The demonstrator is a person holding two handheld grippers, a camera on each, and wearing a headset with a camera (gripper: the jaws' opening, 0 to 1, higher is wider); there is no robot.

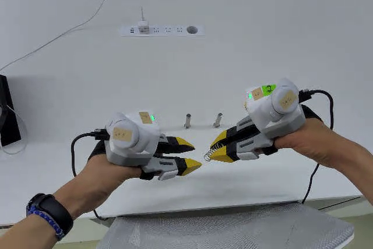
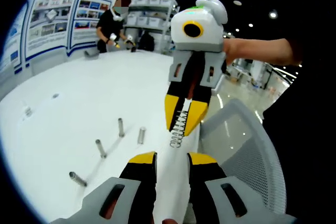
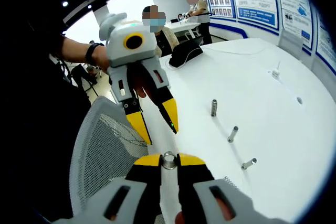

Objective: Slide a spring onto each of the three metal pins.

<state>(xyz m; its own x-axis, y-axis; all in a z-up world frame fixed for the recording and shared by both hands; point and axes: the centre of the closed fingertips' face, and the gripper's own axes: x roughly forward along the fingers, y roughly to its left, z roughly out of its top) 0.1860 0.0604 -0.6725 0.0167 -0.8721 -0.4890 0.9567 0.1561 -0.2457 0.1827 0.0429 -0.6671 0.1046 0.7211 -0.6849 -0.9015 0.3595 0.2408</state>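
Observation:
My right gripper (image 1: 217,147) is shut on a small steel spring (image 1: 208,155), which sticks out of its tips towards my left gripper (image 1: 192,154). In the left gripper view the spring (image 2: 178,127) hangs from the right gripper's yellow tips just above my own open jaws (image 2: 172,158). In the right gripper view it shows end-on as a ring (image 3: 168,160) between the shut jaws. Two upright metal pins (image 1: 187,122) (image 1: 218,121) stand just behind the grippers. Several pins (image 2: 121,127) (image 3: 232,134) show on the white table; the far one (image 3: 213,107) looks ribbed.
A white power strip (image 1: 162,30) with a plug and a cable lies at the back of the table (image 1: 262,56). A grey mesh chair (image 1: 233,228) sits below the front edge. Another loose spring (image 3: 228,182) lies near my right gripper. People stand at a far bench.

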